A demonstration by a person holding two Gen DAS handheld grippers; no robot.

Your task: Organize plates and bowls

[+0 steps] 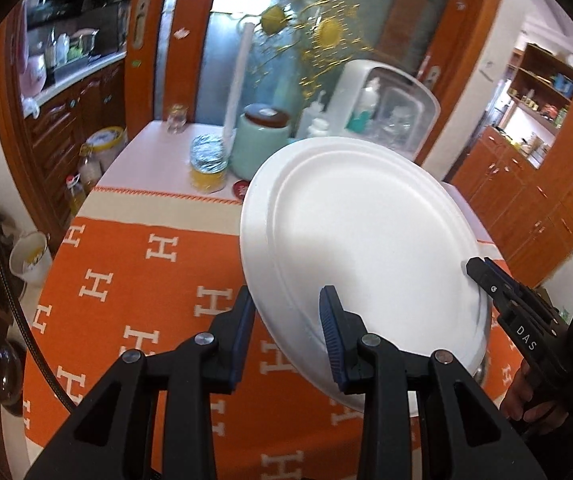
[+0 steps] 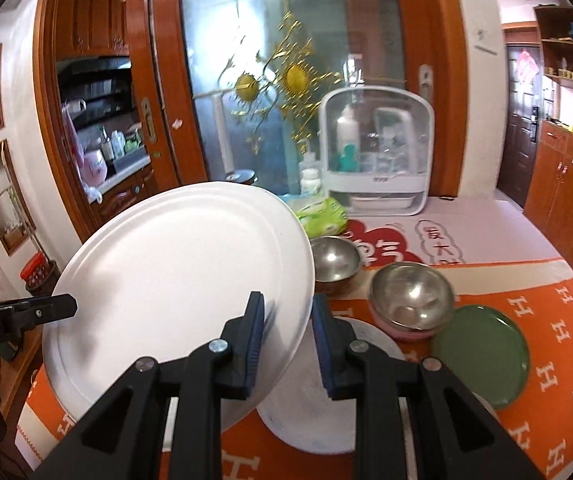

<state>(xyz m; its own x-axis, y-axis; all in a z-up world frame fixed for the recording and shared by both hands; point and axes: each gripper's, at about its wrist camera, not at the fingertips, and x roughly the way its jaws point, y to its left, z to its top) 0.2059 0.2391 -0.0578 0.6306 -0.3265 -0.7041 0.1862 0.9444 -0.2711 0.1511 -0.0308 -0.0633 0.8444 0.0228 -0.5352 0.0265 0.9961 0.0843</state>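
A large white plate [image 1: 350, 232] is held tilted above the orange table; it also shows in the right wrist view [image 2: 174, 280]. My left gripper [image 1: 286, 320] straddles its near rim with the jaws apart. My right gripper [image 2: 288, 320] straddles the opposite rim, also with the jaws apart; in the left wrist view its fingertips [image 1: 482, 272] touch the plate's right edge. Below the plate lies another white plate [image 2: 314, 400]. Two steel bowls [image 2: 334, 258] [image 2: 410, 292] and a green plate [image 2: 482, 356] sit on the table, the nearer bowl on a pink dish.
The table carries an orange cloth with white H marks [image 1: 134, 280]. At the back stand a teal jar [image 1: 260, 140], a foil-topped jar [image 1: 208, 164], a glass jar [image 1: 176, 118], a white storage box [image 2: 378, 152] and a green packet [image 2: 322, 214]. Wooden cabinets [image 1: 534, 184] stand to the right.
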